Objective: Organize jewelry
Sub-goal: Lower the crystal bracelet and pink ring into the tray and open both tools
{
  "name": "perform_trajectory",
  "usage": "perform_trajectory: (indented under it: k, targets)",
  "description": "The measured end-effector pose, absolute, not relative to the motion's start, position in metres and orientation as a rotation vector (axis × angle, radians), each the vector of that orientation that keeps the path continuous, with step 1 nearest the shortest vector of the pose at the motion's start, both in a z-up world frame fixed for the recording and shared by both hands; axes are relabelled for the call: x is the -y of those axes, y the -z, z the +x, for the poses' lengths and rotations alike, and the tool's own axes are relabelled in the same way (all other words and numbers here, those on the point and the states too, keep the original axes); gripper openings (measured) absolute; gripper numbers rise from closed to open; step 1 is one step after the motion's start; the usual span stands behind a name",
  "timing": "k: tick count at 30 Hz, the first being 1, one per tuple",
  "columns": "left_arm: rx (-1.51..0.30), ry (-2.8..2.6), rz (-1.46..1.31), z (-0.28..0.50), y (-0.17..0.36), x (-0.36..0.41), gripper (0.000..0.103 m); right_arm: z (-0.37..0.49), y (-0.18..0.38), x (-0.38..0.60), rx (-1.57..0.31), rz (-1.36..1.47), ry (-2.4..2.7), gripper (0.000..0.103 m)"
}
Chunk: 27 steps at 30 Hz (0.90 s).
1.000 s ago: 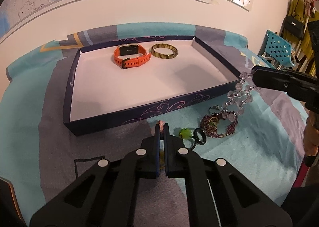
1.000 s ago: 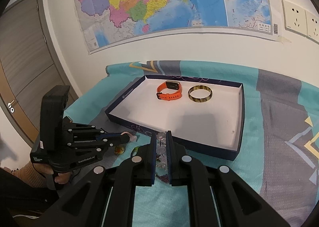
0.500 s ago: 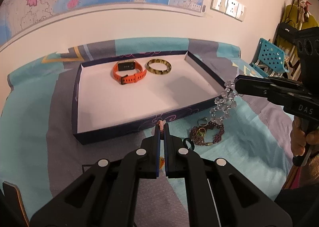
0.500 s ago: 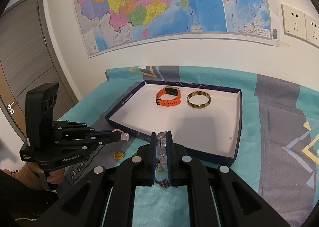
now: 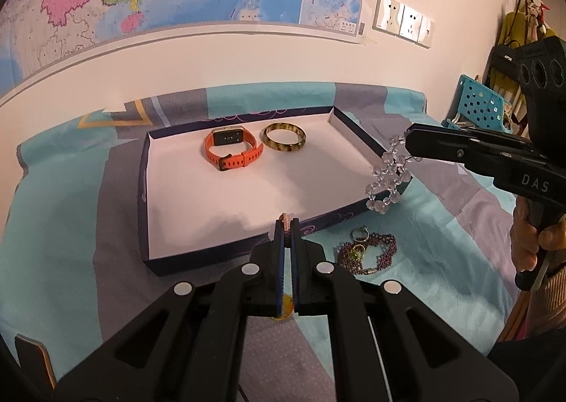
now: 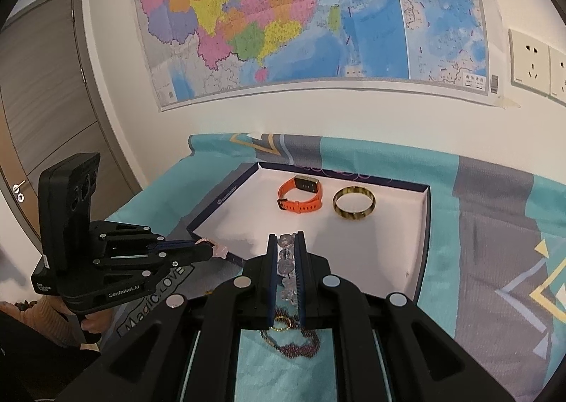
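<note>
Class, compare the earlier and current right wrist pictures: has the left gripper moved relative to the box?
Yes. The left gripper has risen and moved forward; its tip now overlaps the box's near rim, holding a pink bracelet.

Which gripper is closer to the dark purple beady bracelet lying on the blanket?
Hard to call, maybe the right. The right gripper hangs just above the purple bracelet, holding a clear bead bracelet. The left gripper sits beside it, pinching a pink bracelet.

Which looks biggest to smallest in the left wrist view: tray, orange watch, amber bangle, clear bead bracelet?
1. tray, by far.
2. orange watch.
3. amber bangle and clear bead bracelet look alike; the bracelet hangs bunched from the right tongs and nearer, so unranked.
</note>
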<state>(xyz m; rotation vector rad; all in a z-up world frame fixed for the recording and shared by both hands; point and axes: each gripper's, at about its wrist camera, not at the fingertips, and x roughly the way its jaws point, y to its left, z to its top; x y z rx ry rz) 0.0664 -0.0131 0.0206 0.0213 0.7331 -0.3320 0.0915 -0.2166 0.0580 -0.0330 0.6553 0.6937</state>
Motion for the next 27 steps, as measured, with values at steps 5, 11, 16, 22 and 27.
perform_trajectory:
  k: [5, 11, 16, 22, 27]
  targets:
    - [-0.728, 0.327, 0.022, 0.071, -0.023, 0.012, 0.004, 0.1, -0.06, 0.214, -0.652, -0.031, -0.686, 0.008]
    - [-0.724, 0.324, 0.024, 0.078, -0.025, 0.01, 0.004, 0.111, -0.059, 0.209, -0.661, -0.032, -0.681, 0.008]
    - [-0.727, 0.32, 0.028, 0.084, -0.025, 0.009, 0.004, 0.12, -0.058, 0.204, -0.666, -0.035, -0.676, 0.008]
    - [-0.731, 0.315, 0.028, 0.093, -0.025, 0.008, 0.004, 0.133, -0.055, 0.197, -0.674, -0.04, -0.667, 0.008]
    - [-0.739, 0.308, 0.027, 0.102, -0.022, 0.007, 0.004, 0.143, -0.053, 0.191, -0.679, -0.049, -0.658, 0.008]
